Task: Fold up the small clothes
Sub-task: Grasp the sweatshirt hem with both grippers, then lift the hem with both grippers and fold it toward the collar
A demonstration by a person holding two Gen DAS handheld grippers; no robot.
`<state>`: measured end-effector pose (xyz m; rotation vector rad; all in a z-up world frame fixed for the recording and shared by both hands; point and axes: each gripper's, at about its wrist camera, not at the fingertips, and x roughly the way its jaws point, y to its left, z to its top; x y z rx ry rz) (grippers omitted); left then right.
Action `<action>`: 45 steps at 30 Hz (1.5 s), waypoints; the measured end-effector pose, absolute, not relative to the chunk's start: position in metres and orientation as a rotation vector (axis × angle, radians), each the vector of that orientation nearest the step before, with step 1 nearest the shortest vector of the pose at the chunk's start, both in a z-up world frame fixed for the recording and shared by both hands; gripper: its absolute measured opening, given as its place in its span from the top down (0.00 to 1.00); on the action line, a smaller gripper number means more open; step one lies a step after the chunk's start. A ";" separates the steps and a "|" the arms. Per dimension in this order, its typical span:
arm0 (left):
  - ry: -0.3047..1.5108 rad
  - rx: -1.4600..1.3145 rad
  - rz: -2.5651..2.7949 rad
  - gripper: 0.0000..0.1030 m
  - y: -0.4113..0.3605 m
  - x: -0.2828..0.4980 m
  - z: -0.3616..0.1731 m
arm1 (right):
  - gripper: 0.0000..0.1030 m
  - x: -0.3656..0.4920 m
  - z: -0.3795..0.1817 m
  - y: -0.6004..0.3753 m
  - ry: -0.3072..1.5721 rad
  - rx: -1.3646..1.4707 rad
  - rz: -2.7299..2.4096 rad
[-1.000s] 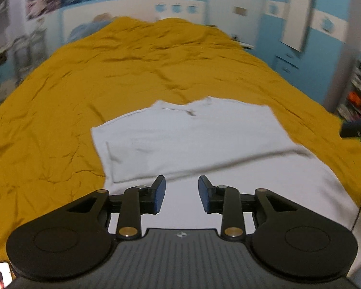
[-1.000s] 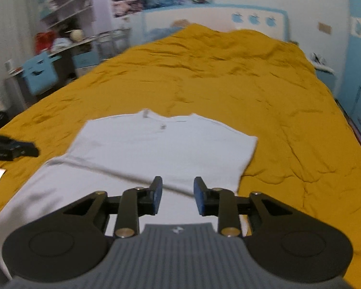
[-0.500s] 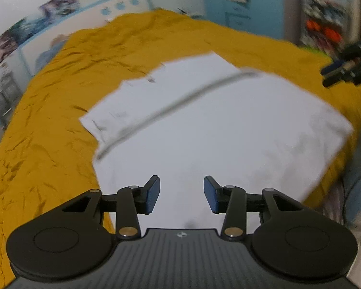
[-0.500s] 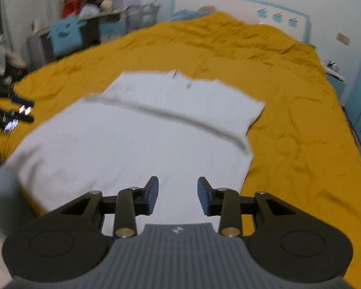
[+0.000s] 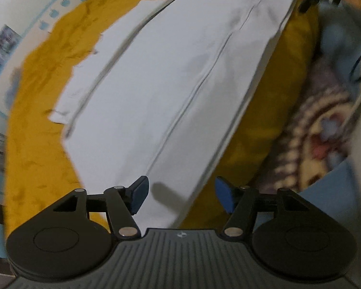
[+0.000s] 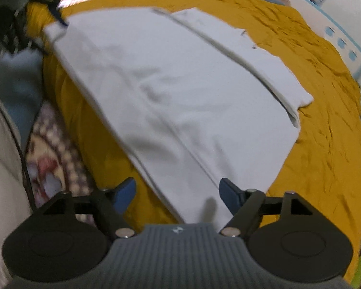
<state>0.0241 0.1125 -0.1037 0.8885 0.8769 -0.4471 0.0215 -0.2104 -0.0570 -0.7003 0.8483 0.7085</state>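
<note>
now both the left hand-held gripper (image 5: 181,196) and right hand-held gripper (image 6: 177,193), jaws just spread and empty, near the white cotton shirt's (image 5: 170,77) hem, which probably needs pinching next.

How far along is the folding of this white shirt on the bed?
Done: white shirt lies flat on the yellow bedspread, with one fold across it. In hand: left gripper and right gripper, jaws just opened wide, hover empty at its near corners. Left: remaining folds.

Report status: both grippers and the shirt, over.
Left gripper and right gripper open, jaws just widened, nothing pinched. White shirt flat on yellow bedspread, part-folded, near edge between both jaws. Nothing in the way.
</note>
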 end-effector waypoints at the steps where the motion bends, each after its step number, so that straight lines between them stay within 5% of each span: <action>1: 0.869 0.914 -0.428 0.28 0.112 0.023 -0.107 | 0.30 0.024 -0.059 -0.210 0.848 -0.721 0.711; 13: 0.817 1.033 -0.346 0.29 0.113 0.024 -0.131 | 0.29 0.019 -0.094 -0.204 0.830 -0.959 0.741; 16: 0.822 0.987 -0.356 0.46 0.115 0.026 -0.124 | 0.37 0.020 -0.095 -0.206 0.818 -0.980 0.741; 19: 0.823 0.912 -0.372 0.79 0.119 0.028 -0.112 | 0.51 0.022 -0.096 -0.207 0.808 -1.000 0.723; 21: 0.817 0.869 -0.366 0.89 0.120 0.029 -0.104 | 0.65 0.022 -0.095 -0.208 0.804 -1.011 0.718; 26: 0.786 0.763 -0.341 0.92 0.126 0.028 -0.080 | 1.00 0.013 -0.086 -0.211 0.772 -1.036 0.735; 45: 0.473 0.657 -0.124 0.93 0.128 0.113 0.043 | 1.00 0.076 0.075 -0.209 0.380 -0.918 0.434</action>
